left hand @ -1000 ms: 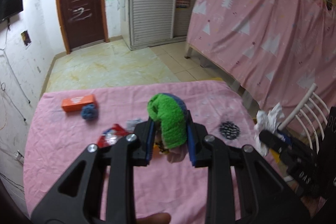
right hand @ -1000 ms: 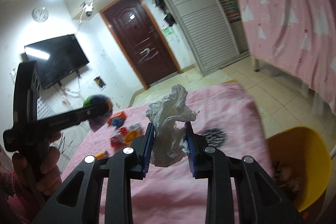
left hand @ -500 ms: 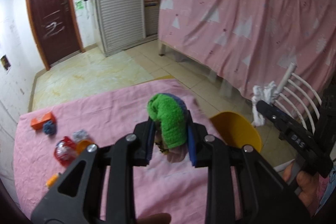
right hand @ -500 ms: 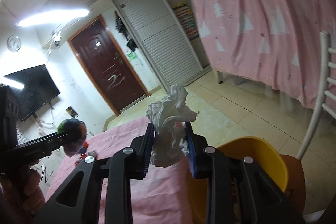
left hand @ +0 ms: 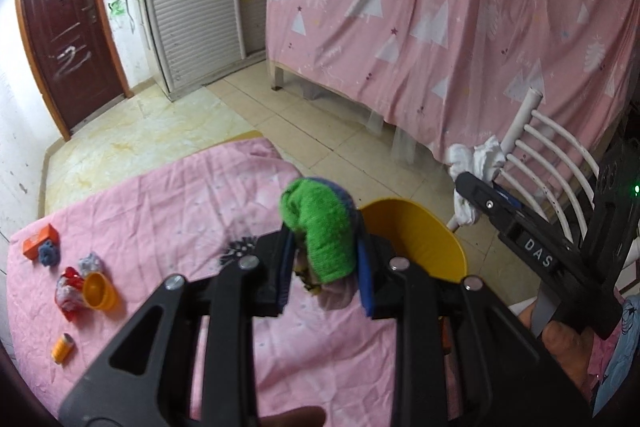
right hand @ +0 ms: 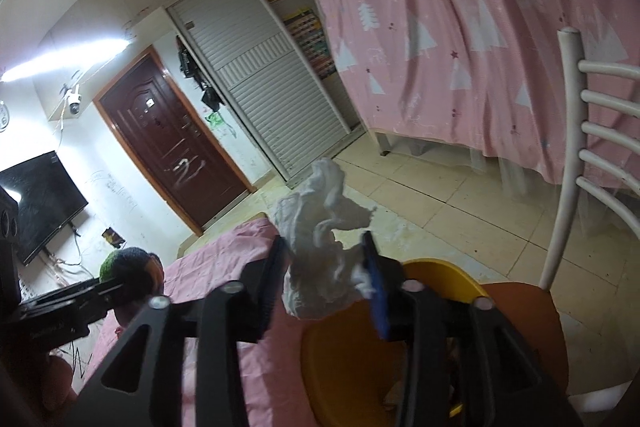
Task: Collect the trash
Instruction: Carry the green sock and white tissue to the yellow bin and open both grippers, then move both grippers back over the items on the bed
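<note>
My left gripper (left hand: 324, 267) is shut on a green and blue woolly bundle (left hand: 320, 223), held over the right edge of the pink-covered table (left hand: 160, 195), just short of the yellow bin (left hand: 416, 239). My right gripper (right hand: 324, 275) hangs above the yellow bin (right hand: 348, 347). Its jaws are opening, and a crumpled white tissue (right hand: 320, 239) sits loosely between them. The left wrist view shows the tissue (left hand: 476, 159) at the tip of the right gripper (left hand: 472, 187). The right wrist view shows the left gripper (right hand: 120, 283) with the bundle (right hand: 132, 263).
On the table's left lie an orange box (left hand: 40, 241), a blue pompom (left hand: 49, 254), a red wrapper (left hand: 68, 291), an orange cup (left hand: 98, 291) and an orange spool (left hand: 62, 347). A white chair (left hand: 540, 155) stands right of the bin. The bin rests on an orange seat (right hand: 520, 307).
Both grippers have swung right from over the table toward the yellow bin. The right jaws have spread apart around the tissue. The left grip is unchanged.
</note>
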A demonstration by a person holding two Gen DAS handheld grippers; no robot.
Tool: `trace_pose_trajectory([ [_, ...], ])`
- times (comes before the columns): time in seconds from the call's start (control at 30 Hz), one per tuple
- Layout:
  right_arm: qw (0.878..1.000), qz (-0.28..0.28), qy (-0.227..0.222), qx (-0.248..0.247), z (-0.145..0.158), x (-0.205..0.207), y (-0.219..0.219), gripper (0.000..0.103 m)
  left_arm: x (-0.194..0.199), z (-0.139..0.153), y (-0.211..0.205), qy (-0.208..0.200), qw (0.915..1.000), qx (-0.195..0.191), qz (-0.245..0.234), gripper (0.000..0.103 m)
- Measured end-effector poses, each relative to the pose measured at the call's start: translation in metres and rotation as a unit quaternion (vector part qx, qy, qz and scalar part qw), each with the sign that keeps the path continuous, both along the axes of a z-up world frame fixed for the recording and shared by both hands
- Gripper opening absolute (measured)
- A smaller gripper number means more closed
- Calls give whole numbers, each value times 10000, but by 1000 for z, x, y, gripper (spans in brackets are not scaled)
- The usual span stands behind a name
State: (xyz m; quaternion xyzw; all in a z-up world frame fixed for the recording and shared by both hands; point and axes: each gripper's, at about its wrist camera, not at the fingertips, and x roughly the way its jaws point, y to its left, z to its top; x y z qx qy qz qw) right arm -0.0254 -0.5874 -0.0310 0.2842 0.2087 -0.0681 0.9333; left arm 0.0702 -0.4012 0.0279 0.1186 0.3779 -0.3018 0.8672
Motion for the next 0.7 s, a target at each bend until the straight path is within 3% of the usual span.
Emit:
trace_pose_trajectory([
  [0.1,9998,-107,-67,184,-5,-7,-10,63,-2,-3,-6,33,10000,36,-46,25],
  [0.27,9982,-404,-255,369,-6,-21,-27,63,-5,-4,-26,69,9998,63,-172,26],
  [0.3,9977,-470,-285,396,-6,-25,-32,63,-6,-3,-29,82,9997,53,-203,34],
  [0.47,9966,-584,-341,478,-6,-32,-38,63,-15,2,-45,42,9994,-2,-330,52],
  [0.7,9970,-501,-328,494,-5,-27,-36,64,-17,1,-41,13,9996,38,-297,53],
])
